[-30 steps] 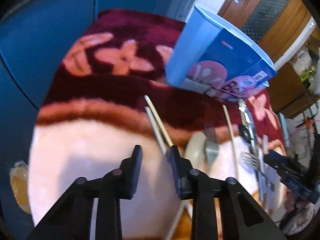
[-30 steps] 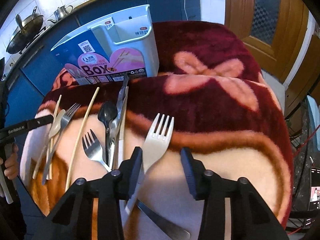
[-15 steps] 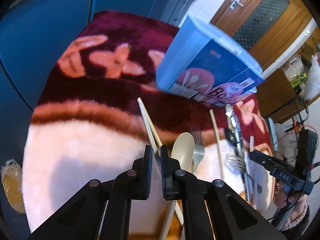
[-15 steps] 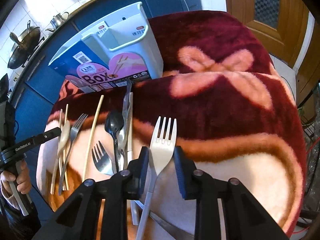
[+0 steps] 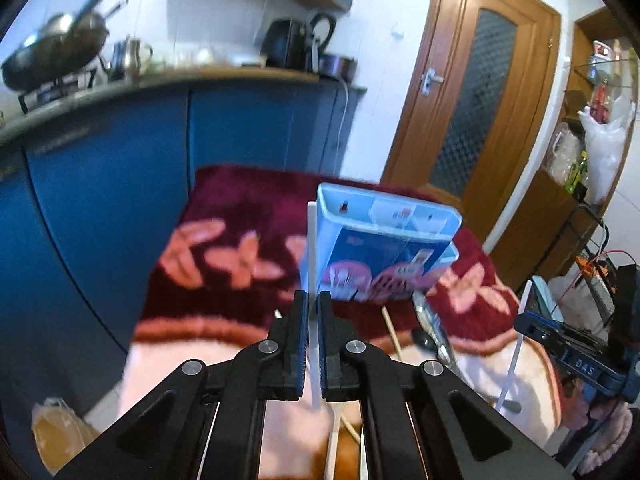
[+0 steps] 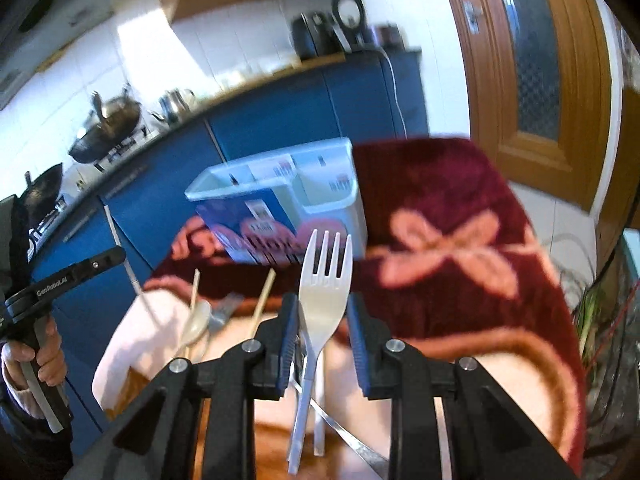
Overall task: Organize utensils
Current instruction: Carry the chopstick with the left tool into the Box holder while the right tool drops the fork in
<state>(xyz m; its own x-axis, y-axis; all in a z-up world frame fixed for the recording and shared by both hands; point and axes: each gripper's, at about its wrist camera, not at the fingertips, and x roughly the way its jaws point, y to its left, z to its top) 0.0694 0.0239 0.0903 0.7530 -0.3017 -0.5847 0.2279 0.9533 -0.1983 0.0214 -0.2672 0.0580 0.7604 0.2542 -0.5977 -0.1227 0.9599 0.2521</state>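
My left gripper (image 5: pixel 313 312) is shut on a white chopstick (image 5: pixel 311 252) and holds it upright, lifted off the blanket, just left of the blue utensil box (image 5: pixel 384 256). My right gripper (image 6: pixel 322 316) is shut on a white plastic fork (image 6: pixel 325 280), tines up, raised in front of the box (image 6: pixel 280 200). The box's compartments are open at the top. The left gripper and its chopstick also show in the right wrist view (image 6: pixel 80 268). On the blanket lie a beige spoon (image 6: pixel 197 326), wooden chopsticks (image 6: pixel 262 304) and metal cutlery (image 5: pixel 430 320).
The table carries a dark red and pink flowered blanket (image 6: pixel 440 248). Blue kitchen cabinets (image 5: pixel 120 184) stand behind it, a wooden door (image 5: pixel 476 112) to the right. A knife handle (image 6: pixel 344 436) lies under the right gripper. The right gripper shows in the left wrist view (image 5: pixel 560 344).
Both grippers have risen from the blanket and tilted up toward the box. The left one lifted the white chopstick upright. The right one lifted the white fork.
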